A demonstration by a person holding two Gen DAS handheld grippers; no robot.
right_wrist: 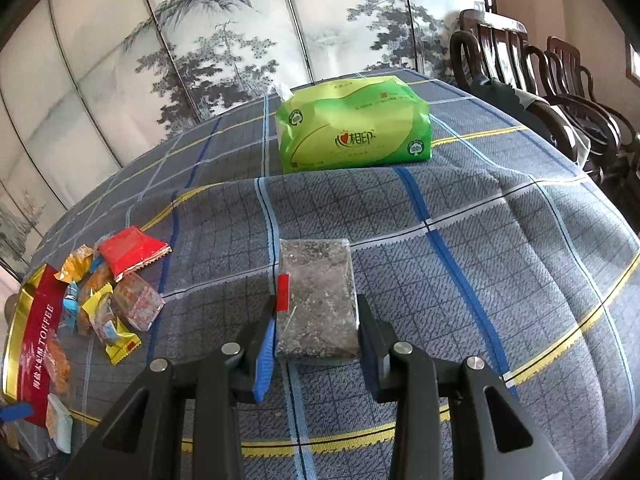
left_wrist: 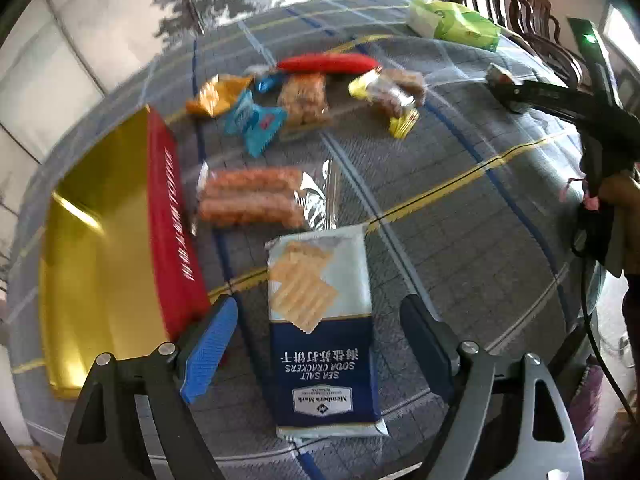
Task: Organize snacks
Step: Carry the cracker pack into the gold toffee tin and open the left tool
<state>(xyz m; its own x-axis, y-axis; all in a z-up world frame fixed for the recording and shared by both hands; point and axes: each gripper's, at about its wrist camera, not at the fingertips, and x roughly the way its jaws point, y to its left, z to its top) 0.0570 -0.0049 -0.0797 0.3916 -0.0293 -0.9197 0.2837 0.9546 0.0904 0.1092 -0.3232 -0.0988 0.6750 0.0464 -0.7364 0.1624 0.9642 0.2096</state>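
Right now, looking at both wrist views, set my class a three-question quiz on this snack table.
1. True or false: the right gripper is shut on the dark seed packet.
2. Which pack lies between the left gripper's open fingers? A sausages B soda crackers C tissues
3. Fill in: the toffee tin's inside is ____ coloured.

Key: 1 true; 2 B; 3 gold

Left gripper: black frame, silver screws, blue ribbed pad on one of fingers; right gripper alike.
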